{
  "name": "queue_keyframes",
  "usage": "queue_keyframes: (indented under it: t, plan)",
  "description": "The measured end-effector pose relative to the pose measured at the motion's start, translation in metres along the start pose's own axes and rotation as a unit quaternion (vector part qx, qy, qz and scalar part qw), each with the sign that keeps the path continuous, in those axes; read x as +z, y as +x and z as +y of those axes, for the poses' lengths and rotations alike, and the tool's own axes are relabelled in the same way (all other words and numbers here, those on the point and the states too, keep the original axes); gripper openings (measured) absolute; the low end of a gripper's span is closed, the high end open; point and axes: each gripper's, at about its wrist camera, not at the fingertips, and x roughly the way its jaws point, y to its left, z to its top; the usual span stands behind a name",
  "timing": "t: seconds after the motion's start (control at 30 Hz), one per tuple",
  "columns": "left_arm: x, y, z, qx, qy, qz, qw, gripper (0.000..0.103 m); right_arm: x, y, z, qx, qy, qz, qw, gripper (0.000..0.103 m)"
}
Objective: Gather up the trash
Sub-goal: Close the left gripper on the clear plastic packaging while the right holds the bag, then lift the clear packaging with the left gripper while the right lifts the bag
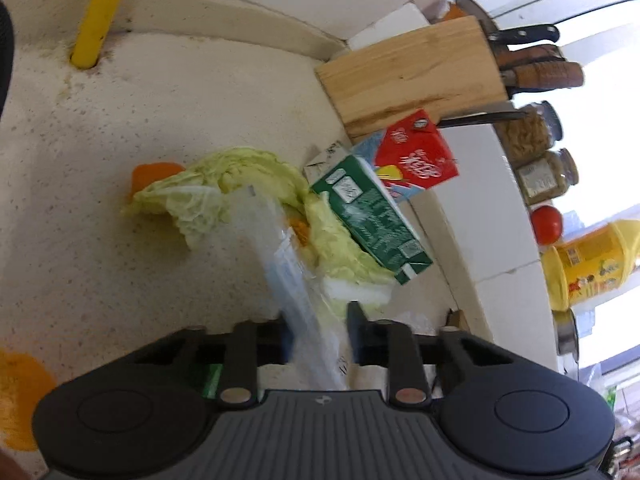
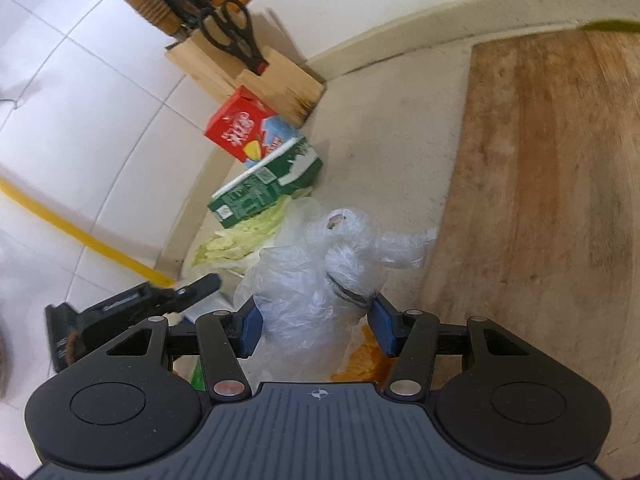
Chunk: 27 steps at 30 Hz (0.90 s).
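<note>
On the speckled counter [image 1: 100, 200], the left gripper [image 1: 318, 334] pinches a clear plastic wrapper [image 1: 280, 256] lying over cabbage leaves [image 1: 224, 184] beside a green carton [image 1: 372, 216], while the right gripper [image 2: 318, 330] stands half-open around a crumpled plastic bag [image 2: 316, 280] near the cutting board [image 2: 540, 184].

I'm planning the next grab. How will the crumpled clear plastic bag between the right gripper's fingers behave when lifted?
The crumpled clear plastic bag looks thin and floppy, so it will probably sag and trail from the right gripper. It seems light for its bulk. The glossy film may slip unless pinched firmly.
</note>
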Motion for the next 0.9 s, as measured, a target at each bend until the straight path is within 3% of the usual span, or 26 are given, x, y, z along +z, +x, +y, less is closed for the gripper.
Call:
queue_keyframes:
  t: [0.07,0.53,0.9]
  plan:
    - [0.001,-0.006,-0.003,-0.008,0.004,-0.005,0.9999,0.012,0.0,0.001,-0.005,-0.006,0.008,-0.003,1.0,0.055]
    - [-0.007,-0.049,-0.03,-0.06,0.026,-0.026,0.9975,0.011,0.007,-0.041,-0.007,0.08,0.053,-0.04,0.995,0.055]
    - [-0.025,-0.08,-0.049,-0.069,0.052,-0.047,0.9951,0.012,0.005,-0.055,-0.007,0.1,0.044,-0.041,0.993,0.055]
